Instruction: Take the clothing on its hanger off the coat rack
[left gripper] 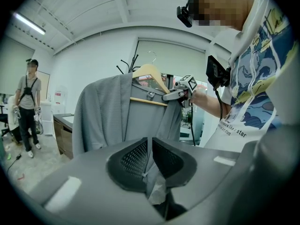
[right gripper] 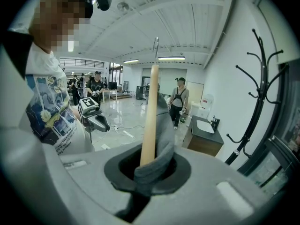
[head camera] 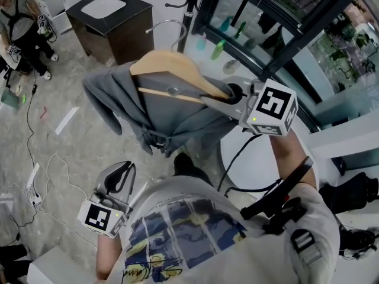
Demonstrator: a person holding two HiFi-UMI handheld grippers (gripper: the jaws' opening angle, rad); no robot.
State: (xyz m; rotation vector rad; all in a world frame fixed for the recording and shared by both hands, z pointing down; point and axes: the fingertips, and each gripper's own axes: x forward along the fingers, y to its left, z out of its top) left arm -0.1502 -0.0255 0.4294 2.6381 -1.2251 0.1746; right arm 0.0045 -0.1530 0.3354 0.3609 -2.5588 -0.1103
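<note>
A grey garment [head camera: 154, 111] hangs on a wooden hanger [head camera: 172, 67] that is held up in the air. My right gripper [head camera: 222, 99] is shut on the hanger's right end, together with the cloth of the shoulder. In the right gripper view the wooden arm [right gripper: 150, 116] and grey cloth [right gripper: 164, 125] run straight out of the shut jaws of the right gripper [right gripper: 147, 165]. The black coat rack [head camera: 190, 5] stands behind; its hooks [right gripper: 255, 107] are well apart from the hanger. My left gripper [head camera: 118, 173] hangs low at the left, shut and holding nothing, pointing at the garment [left gripper: 101, 116].
A dark cabinet with a white basin [head camera: 106, 16] stands at the back left. A person [head camera: 21, 22] stands beside it. Cables [head camera: 35, 158] and a power strip [head camera: 32, 197] lie on the floor. A glass-fronted shelf with bottles [head camera: 237, 40] is at the right.
</note>
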